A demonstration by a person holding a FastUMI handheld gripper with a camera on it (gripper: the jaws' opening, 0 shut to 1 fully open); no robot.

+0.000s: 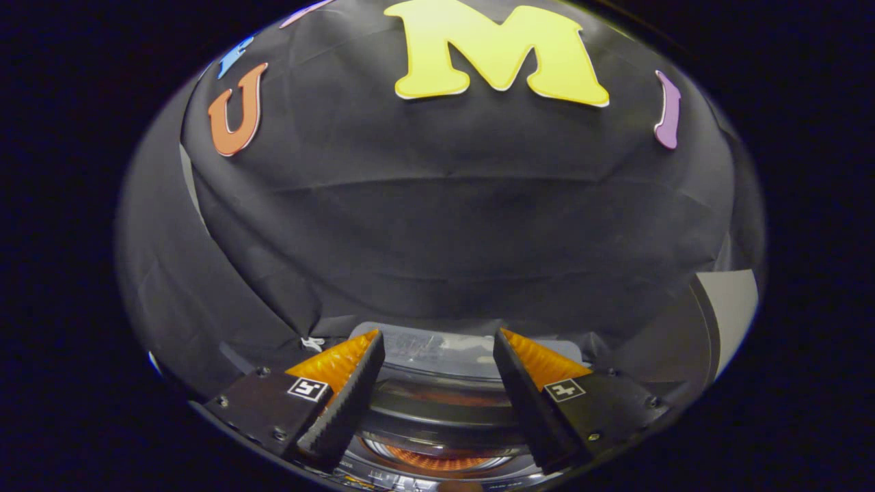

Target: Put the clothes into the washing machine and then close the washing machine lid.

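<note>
Gripper view is showing the gripper [437,355] with its jaws standing wide apart and gripping nothing; the two fingers [342,403] are pointing forward with open space between them. Between and just below the fingers, a small washing machine [437,410] with a dark, glossy round top is sitting. Its clear plastic lid [427,352] is standing raised at the far edge of the machine's top, leaning back toward the wall, so the machine is lying open. Lower down between the fingers, the round drum opening [437,459] is showing an orange, ribbed surface inside; whether this is clothing or the drum itself I cannot tell. Beyond the lid, the black cloth wall [437,219] of the booth is hanging in soft folds and wrapping round on the left. Off past the right finger, a pale panel [735,301] is peeking out beside the cloth's edge. A small white scrap [313,344] is lying just ahead of the left fingertip.
</note>
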